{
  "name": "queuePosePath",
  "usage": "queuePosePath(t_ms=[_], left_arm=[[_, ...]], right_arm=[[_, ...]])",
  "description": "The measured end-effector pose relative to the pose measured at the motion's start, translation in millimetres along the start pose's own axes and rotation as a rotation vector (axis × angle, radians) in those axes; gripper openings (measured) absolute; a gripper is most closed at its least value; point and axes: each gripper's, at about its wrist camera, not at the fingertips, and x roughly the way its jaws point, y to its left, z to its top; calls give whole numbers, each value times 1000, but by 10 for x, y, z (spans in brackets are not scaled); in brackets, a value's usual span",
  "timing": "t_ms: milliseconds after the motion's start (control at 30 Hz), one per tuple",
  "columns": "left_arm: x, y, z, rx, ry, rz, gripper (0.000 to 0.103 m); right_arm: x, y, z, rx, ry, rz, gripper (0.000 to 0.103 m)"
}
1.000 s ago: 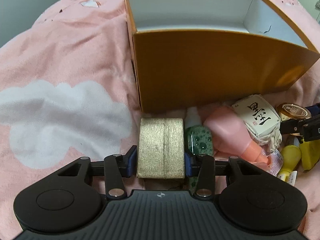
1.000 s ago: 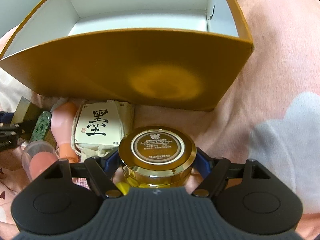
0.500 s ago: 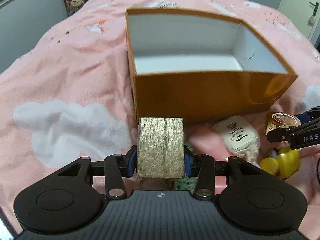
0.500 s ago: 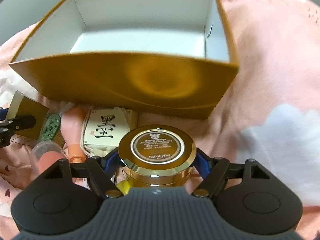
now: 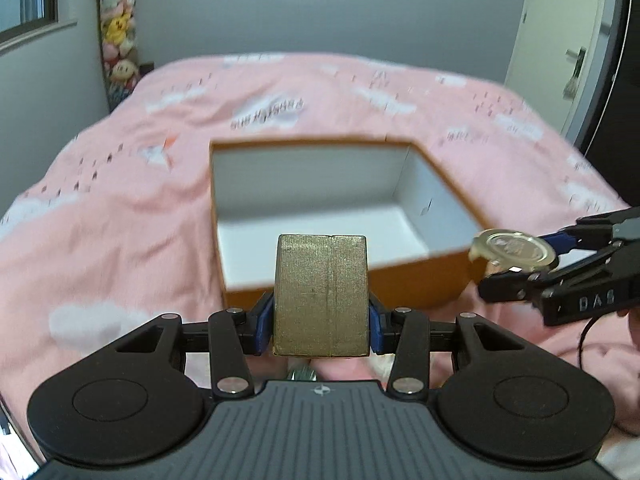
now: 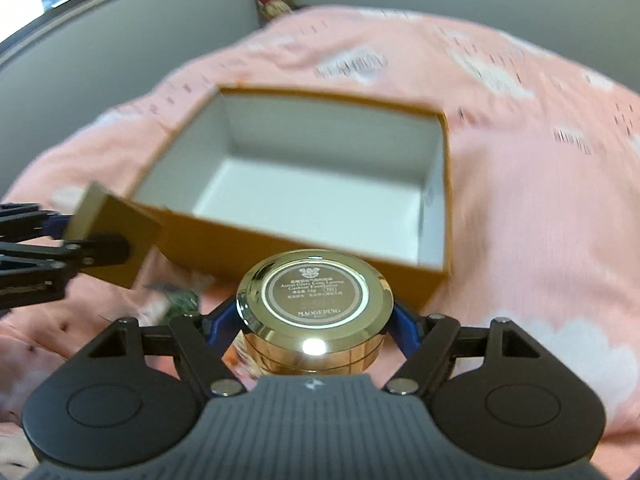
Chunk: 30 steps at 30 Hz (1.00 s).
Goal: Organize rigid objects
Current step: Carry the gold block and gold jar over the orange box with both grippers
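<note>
My left gripper (image 5: 320, 320) is shut on a small gold box (image 5: 320, 296) and holds it in the air before the near wall of an open orange box (image 5: 412, 284) with a white inside. My right gripper (image 6: 314, 316) is shut on a round gold jar (image 6: 314, 312) with a printed lid, held above the bed near the orange box's (image 6: 224, 236) front wall. The jar (image 5: 514, 250) and right gripper show at the right of the left wrist view. The gold box (image 6: 108, 236) shows at the left of the right wrist view.
The orange box sits on a pink bedspread (image 5: 120, 220) with white clouds. A green patterned item (image 6: 180, 300) lies blurred on the bed below the grippers. Grey walls, a window, plush toys (image 5: 118, 44) and a door (image 5: 560, 48) lie beyond the bed.
Both grippers have risen from the pile of objects with the gold box and the jar. The orange box now appears lower and farther, its white inside visible from above.
</note>
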Motion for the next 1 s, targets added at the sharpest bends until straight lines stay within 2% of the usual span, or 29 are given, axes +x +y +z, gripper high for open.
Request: queuePosePath(t_ms=[167, 267, 367, 500, 667, 767, 1000], left_arm=[[16, 14, 292, -28, -80, -33, 51], [149, 40, 455, -60, -80, -78, 51], [442, 65, 588, -80, -26, -101, 51], [786, -6, 620, -34, 34, -29, 51], [1190, -48, 577, 9, 127, 7, 51], [1367, -75, 525, 50, 185, 49, 51], [1573, -68, 456, 73, 274, 64, 51]], right_arm=[[-158, 139, 310, -69, -90, 20, 75], [-92, 133, 517, -83, -118, 12, 75], [128, 16, 661, -60, -102, -7, 75], [524, -131, 776, -35, -33, -44, 75], [978, -238, 776, -46, 73, -63, 75], [1136, -268, 737, -57, 115, -74, 75], [1345, -314, 708, -67, 170, -61, 75]])
